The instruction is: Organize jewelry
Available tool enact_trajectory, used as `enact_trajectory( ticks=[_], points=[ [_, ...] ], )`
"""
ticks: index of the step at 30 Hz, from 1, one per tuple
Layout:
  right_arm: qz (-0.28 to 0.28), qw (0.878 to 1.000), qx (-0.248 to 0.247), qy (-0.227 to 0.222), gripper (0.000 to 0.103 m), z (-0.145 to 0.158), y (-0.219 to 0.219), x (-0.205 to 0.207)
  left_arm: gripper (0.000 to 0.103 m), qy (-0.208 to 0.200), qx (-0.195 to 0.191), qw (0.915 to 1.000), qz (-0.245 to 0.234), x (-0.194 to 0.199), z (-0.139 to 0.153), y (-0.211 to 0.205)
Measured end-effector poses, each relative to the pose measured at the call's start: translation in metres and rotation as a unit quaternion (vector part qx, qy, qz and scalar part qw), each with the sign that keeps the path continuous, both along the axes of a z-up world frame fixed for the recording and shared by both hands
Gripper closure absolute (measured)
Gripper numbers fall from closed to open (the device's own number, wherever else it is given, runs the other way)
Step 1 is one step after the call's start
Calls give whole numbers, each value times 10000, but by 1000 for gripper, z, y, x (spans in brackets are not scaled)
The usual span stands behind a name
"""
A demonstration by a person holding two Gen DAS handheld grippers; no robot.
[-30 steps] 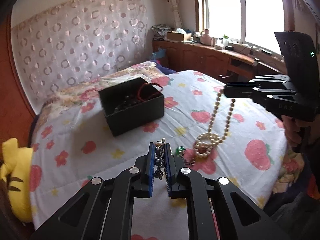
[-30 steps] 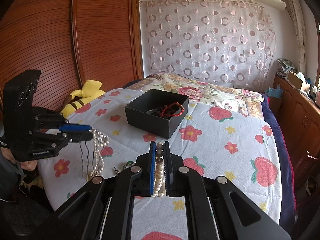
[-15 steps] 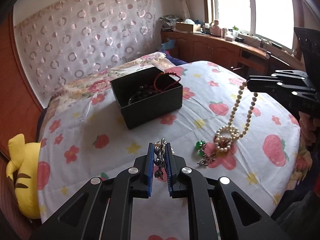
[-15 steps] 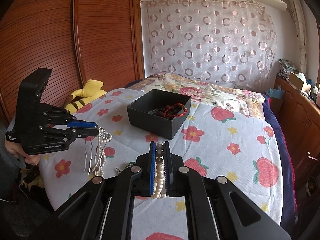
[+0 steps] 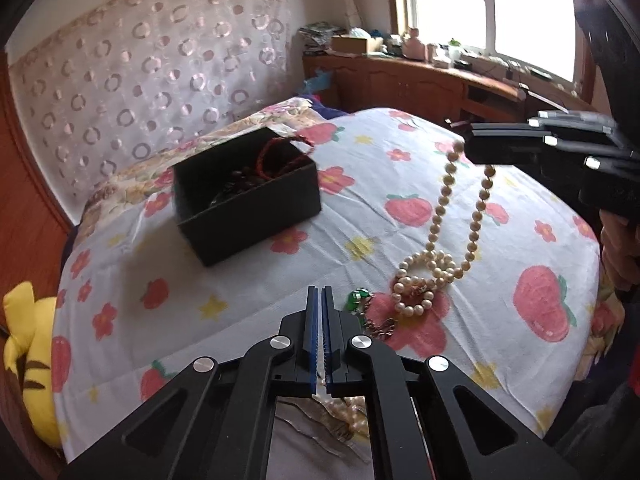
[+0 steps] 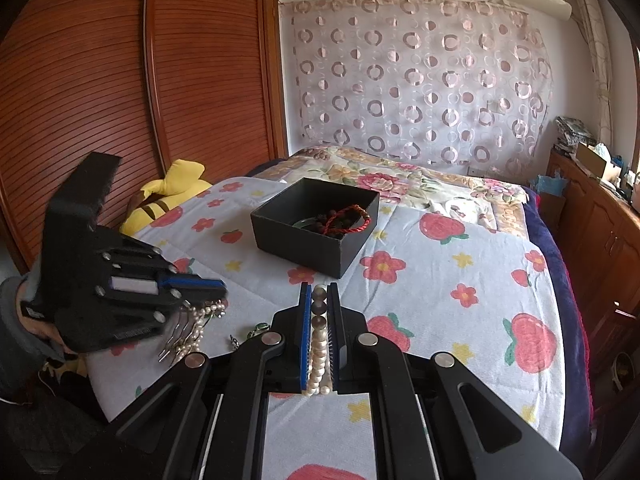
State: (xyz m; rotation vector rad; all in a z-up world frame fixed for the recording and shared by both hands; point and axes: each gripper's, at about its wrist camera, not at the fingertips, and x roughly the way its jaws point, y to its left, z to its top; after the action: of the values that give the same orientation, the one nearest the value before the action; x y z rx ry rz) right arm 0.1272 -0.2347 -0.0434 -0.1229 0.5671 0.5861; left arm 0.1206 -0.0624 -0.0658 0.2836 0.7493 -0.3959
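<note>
A black open box [image 5: 248, 196] with a red cord bracelet and dark beads stands on the flowered bed; it also shows in the right wrist view [image 6: 316, 226]. My right gripper [image 6: 320, 300] is shut on a pearl necklace [image 5: 436, 248], whose lower end coils on the sheet. My left gripper [image 5: 321, 296] has its jaws together; in the right wrist view [image 6: 218, 286] a pearl hair comb [image 6: 188, 328] hangs below its tips. A green pendant on a chain [image 5: 360, 300] lies on the sheet beside the pearls.
A yellow plush toy [image 5: 28, 360] lies at the bed's left edge. A wooden cabinet [image 5: 420, 84] with clutter runs under the window on the right. A wooden wardrobe [image 6: 120, 100] stands behind the bed's left side.
My left gripper has dropped lower and nearer the bed; the metal piece seen between its pads earlier no longer shows there. The right gripper has lifted the pearls slightly.
</note>
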Motion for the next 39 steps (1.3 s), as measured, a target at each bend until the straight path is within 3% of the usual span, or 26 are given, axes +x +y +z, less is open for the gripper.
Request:
enact_trajectory(
  ticks=[5, 13, 15, 17, 18, 26, 35, 39],
  points=[
    [8, 10000, -4, 32, 94, -2, 3, 0, 102, -114, -146, 9996, 213, -12, 12, 32],
    [121, 9995, -149, 258, 94, -12, 17, 6, 102, 223, -198, 9982, 518, -14, -14, 62],
    [95, 9995, -182, 238, 85, -13, 20, 2, 102, 260, -236, 9979, 541, -15, -17, 63],
    [91, 9996, -158, 216, 67, -11, 22, -1, 102, 266, -269, 9977, 558, -18, -20, 65],
    [136, 9996, -164, 185, 66, -11, 26, -6, 102, 260, -297, 9976, 563, -19, -20, 65],
    [1029, 9910, -406, 760, 66, -47, 77, -32, 101, 222, -439, 9970, 605, -25, -20, 69],
    [1405, 9822, -709, 1028, 67, -68, 100, -52, 101, 265, -527, 9961, 660, -25, -24, 75],
    [1376, 9808, -998, 957, 81, -75, 104, -51, 101, 274, -555, 9958, 668, -25, -25, 75]
  ],
)
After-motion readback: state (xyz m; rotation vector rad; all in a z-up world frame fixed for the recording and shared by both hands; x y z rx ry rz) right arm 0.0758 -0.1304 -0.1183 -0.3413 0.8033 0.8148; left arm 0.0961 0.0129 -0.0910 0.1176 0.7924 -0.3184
